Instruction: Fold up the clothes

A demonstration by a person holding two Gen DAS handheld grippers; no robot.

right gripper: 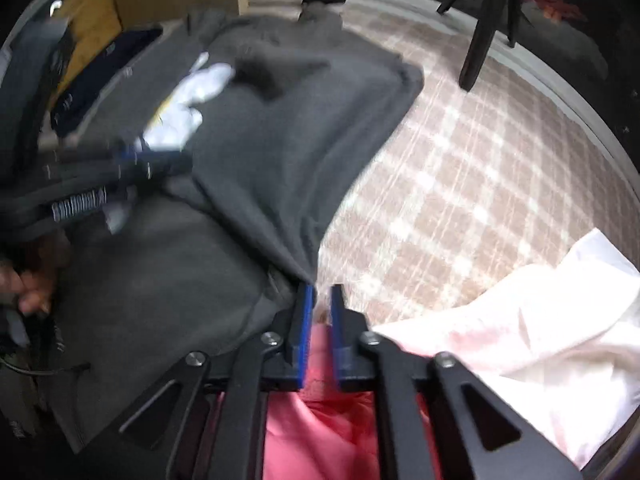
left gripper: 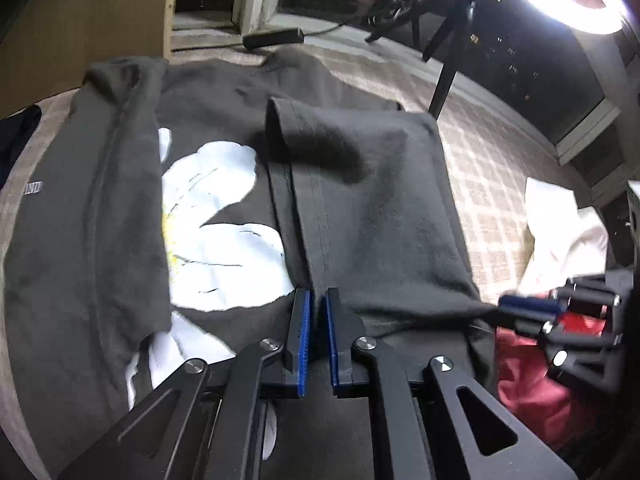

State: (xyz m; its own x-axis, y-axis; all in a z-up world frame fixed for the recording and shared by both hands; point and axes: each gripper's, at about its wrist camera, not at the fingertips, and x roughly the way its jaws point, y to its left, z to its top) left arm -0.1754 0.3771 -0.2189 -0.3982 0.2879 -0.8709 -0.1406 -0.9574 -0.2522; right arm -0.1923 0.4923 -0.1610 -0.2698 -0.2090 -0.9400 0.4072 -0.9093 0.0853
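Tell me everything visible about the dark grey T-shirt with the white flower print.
The dark grey T-shirt looks like soft cotton knit, with a large white flower print touched with yellow. It lies flat on a checked tablecloth. Both side panels are folded inward over the print, the right sleeve doubled on top. The left tongs sit over the right panel's seam, nearly closed. The right tongs meet its pulled-up corner; whether they pinch it is unclear. Red cloth lies beside it.

Left tool [right gripper: 160, 164] motion-blurred
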